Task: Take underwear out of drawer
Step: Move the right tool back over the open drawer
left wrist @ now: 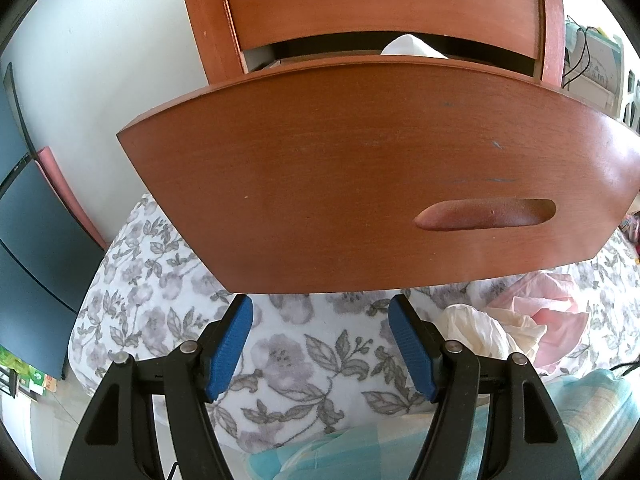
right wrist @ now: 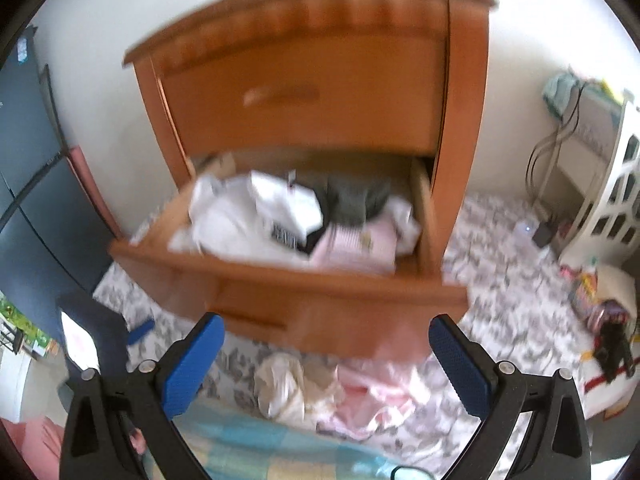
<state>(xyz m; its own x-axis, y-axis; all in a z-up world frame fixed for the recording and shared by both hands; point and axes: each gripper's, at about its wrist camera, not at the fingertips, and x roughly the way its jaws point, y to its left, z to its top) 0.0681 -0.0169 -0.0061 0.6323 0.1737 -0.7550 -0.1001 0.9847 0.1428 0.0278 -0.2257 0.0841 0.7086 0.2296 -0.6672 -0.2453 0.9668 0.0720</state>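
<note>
Your wooden nightstand stands against the wall, and its lower drawer is pulled well out over the floral bedding, so the opening step looks done. Two garments, a cream one and a pink one, already lie crumpled on the bedding just below the drawer's front edge; judging by that, you are partway through, with more left inside.

The drawer is full: white clothes fill its left half, a dark folded piece sits at the back right corner, and a pink folded item lies against the front edge near the right side. The view is blurred, so you cannot tell which pieces are underwear.

Your right gripper hangs in front of the drawer's front panel, jaws spread wide with nothing between them, well apart from the clothes inside. Your left gripper sits low under the drawer's front panel, jaws parted and empty in its view. From there only a white tip shows over the drawer's top edge
</note>
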